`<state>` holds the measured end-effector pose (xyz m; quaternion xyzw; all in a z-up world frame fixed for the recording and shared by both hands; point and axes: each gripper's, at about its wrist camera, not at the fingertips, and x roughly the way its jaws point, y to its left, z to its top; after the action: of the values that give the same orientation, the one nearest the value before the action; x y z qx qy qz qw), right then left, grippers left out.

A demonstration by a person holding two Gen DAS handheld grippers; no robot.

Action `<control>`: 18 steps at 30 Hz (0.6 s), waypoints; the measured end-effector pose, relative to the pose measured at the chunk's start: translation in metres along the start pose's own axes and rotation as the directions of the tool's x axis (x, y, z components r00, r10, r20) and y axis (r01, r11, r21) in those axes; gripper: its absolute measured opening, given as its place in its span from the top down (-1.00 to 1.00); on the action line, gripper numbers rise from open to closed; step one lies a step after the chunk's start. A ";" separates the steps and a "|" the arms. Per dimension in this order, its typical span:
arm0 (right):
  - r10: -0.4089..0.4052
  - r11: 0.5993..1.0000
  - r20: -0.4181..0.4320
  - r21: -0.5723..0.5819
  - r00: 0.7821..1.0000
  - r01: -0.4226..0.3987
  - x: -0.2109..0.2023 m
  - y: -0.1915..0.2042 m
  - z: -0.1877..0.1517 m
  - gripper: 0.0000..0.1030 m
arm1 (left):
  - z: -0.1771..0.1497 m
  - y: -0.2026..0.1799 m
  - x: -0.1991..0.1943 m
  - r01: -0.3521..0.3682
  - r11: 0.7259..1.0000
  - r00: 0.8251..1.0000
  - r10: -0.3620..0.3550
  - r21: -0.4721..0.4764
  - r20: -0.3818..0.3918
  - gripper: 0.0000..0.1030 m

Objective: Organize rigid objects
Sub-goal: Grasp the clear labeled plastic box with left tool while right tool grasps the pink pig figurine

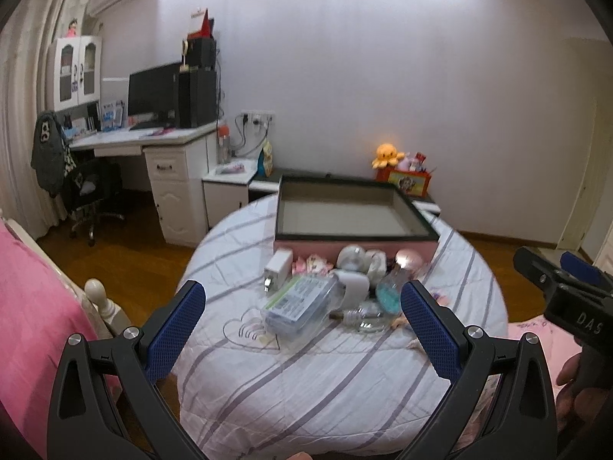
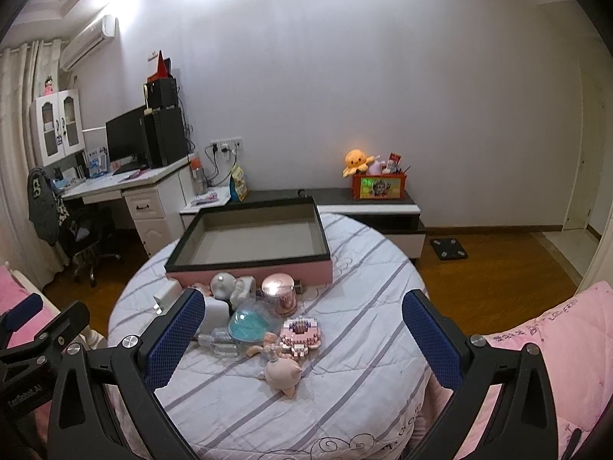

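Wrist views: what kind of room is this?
Likely a bedroom doubling as a study: pink bedding at the edges, a white desk with a monitor, and a wall air conditioner. The clutter lies on a striped quilt.

A home bedroom: a white desk [image 2: 126,188] with a computer monitor [image 2: 124,138], curtains [image 2: 15,153], a wall air conditioner [image 2: 90,40], pink bedding [image 2: 544,345], a plush octopus [image 2: 357,161] on a low cabinet [image 2: 345,199], wooden flooring.
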<state>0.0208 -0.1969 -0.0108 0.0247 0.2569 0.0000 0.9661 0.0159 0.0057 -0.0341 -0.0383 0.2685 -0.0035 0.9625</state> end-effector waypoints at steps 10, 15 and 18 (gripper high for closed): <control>0.024 1.000 -0.155 -0.001 0.988 -0.024 0.054 -0.011 -0.027 -1.00 | -0.024 0.006 0.058 -0.004 1.000 0.993 0.003 -0.007 -0.119 -1.00; 0.053 0.998 -0.237 -0.005 0.970 -0.055 0.078 -0.011 -0.047 -1.00 | -0.035 0.008 0.086 -0.009 1.000 0.985 0.009 0.001 -0.174 -1.00; 0.074 0.997 -0.294 -0.005 0.953 -0.079 0.095 -0.009 -0.059 -1.00 | -0.040 0.011 0.103 -0.010 1.000 0.978 0.010 0.001 -0.210 -1.00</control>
<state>0.0738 -0.2021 -0.1095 0.0263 0.3964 0.0431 0.9167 0.0832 0.0111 -0.1221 -0.0363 0.3686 -0.0026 0.9289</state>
